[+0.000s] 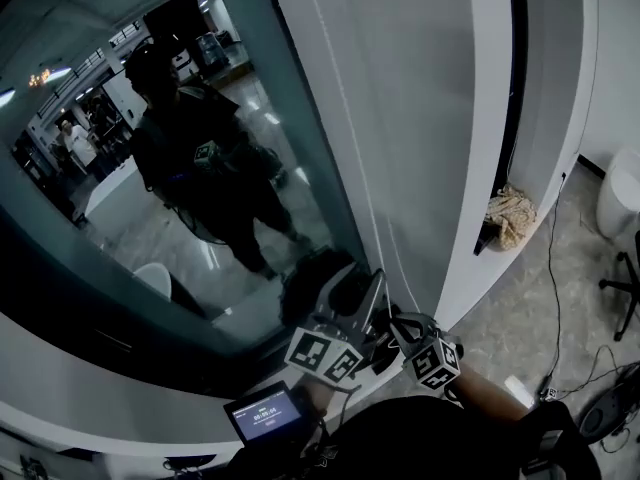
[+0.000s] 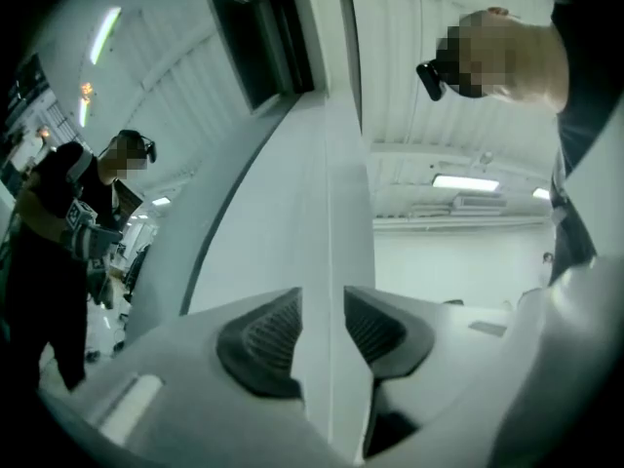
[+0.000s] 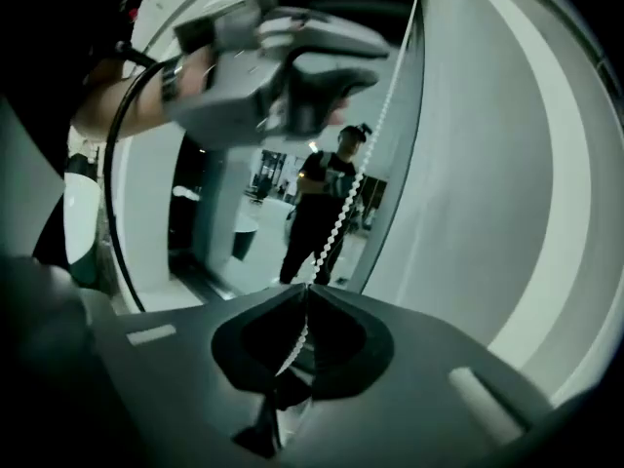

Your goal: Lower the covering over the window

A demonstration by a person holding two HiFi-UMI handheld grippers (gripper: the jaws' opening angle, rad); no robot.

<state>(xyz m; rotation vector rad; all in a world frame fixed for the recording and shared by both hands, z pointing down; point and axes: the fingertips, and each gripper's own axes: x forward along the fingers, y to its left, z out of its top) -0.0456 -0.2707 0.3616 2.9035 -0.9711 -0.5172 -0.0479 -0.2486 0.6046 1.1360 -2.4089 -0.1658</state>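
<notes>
Window (image 1: 200, 198) glass in the head view stands bare, covering unseen. Left gripper view: left gripper (image 2: 322, 325) fingers (image 2: 263, 339) gape empty before the frame (image 2: 331, 193). Right gripper view: right gripper (image 3: 304, 305) fingers (image 3: 341, 334) clench the bead chain (image 3: 366, 164); I judge a skewed tug could slip it.

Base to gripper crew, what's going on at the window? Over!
Right gripper shut on bead chain. Left gripper open, gripping nothing. Window glass uncovered. Nothing seen blocking the chain.
</notes>
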